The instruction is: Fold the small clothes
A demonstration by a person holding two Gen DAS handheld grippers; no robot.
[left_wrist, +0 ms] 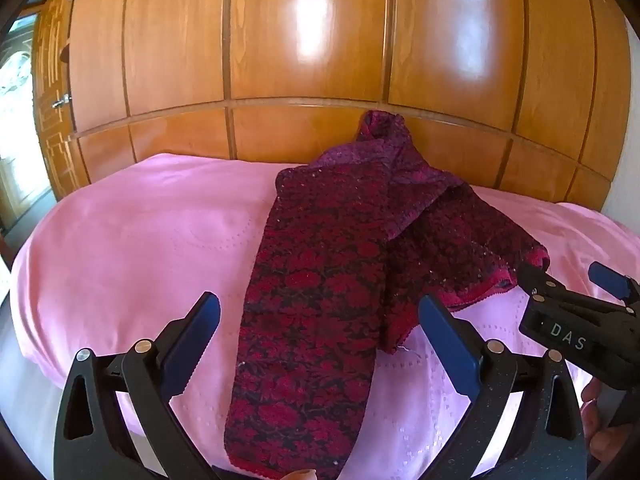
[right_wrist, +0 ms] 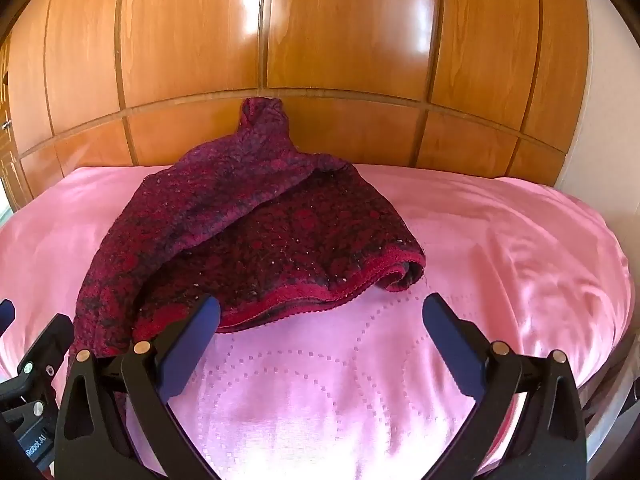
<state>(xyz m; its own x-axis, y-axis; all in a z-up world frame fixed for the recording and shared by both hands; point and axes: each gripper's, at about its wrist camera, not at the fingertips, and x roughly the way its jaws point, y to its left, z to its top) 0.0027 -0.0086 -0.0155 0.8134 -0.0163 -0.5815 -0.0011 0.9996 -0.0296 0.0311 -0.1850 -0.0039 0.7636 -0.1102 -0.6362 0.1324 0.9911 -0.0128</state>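
A dark red floral knit garment (left_wrist: pixel 320 280) lies on a pink bedspread (left_wrist: pixel 120 248), with one long panel running toward me and the rest bunched to the right. My left gripper (left_wrist: pixel 320 344) is open and empty, its fingers straddling the near panel just above it. My right gripper (right_wrist: pixel 320 340) is open and empty, in front of the garment's (right_wrist: pixel 256 240) red hem. In the left wrist view the right gripper (left_wrist: pixel 568 276) shows at the right, beside the hem corner. The garment's far end rests against the wooden wall.
Glossy wooden wardrobe panels (left_wrist: pixel 304 40) stand right behind the bed. A door and window (left_wrist: pixel 16 80) are at the far left. The bedspread (right_wrist: pixel 500 240) drops off at the bed's rounded edges on both sides.
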